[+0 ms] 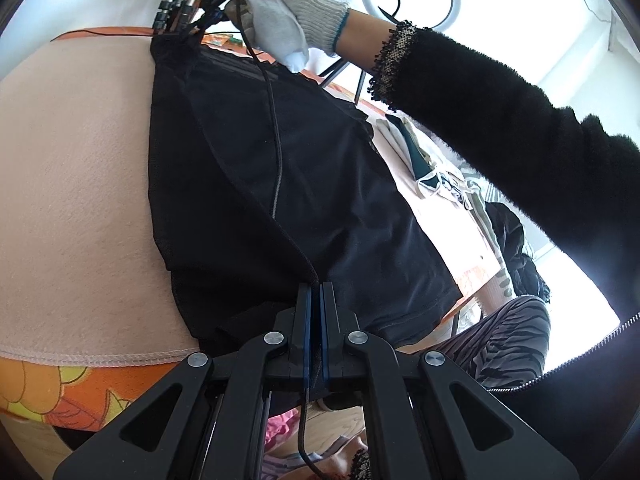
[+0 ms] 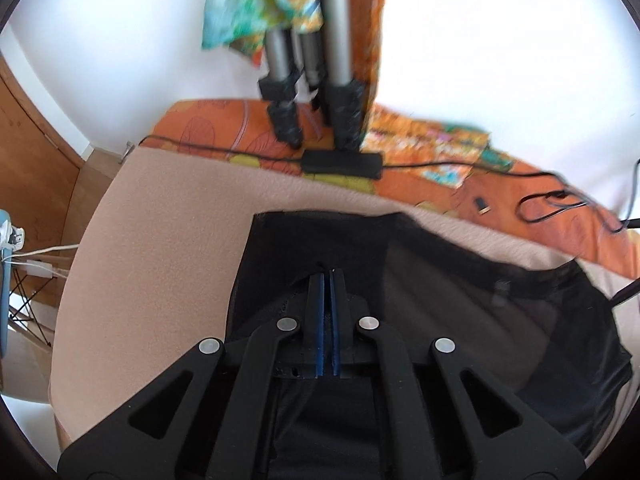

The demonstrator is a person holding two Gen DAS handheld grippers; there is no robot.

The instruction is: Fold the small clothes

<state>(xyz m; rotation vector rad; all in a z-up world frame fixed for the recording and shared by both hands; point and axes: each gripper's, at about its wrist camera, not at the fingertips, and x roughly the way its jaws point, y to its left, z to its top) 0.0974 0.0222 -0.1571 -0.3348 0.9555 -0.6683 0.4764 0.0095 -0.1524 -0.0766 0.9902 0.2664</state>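
Observation:
A black garment (image 1: 340, 220) with a sheer mesh layer lies spread on a beige felt mat (image 1: 80, 200). My left gripper (image 1: 316, 292) is shut on the garment's near hem, which runs up into its tips. At the garment's far corner a gloved hand (image 1: 280, 12) holds the right gripper, whose tips I cannot make out in this view. In the right wrist view, my right gripper (image 2: 329, 276) is shut, tips pressed into the black garment (image 2: 480, 300), where a small pucker of cloth sits. The far edge lies just beyond, on the mat (image 2: 160, 240).
An orange floral cloth (image 2: 224, 132) covers the table under the mat. Tripod legs (image 2: 336, 80) and a black box on a cable (image 2: 340, 164) stand past the mat's far edge. A pile of other clothes (image 1: 432, 160) lies to the right. A black sleeve (image 1: 500, 120) crosses above.

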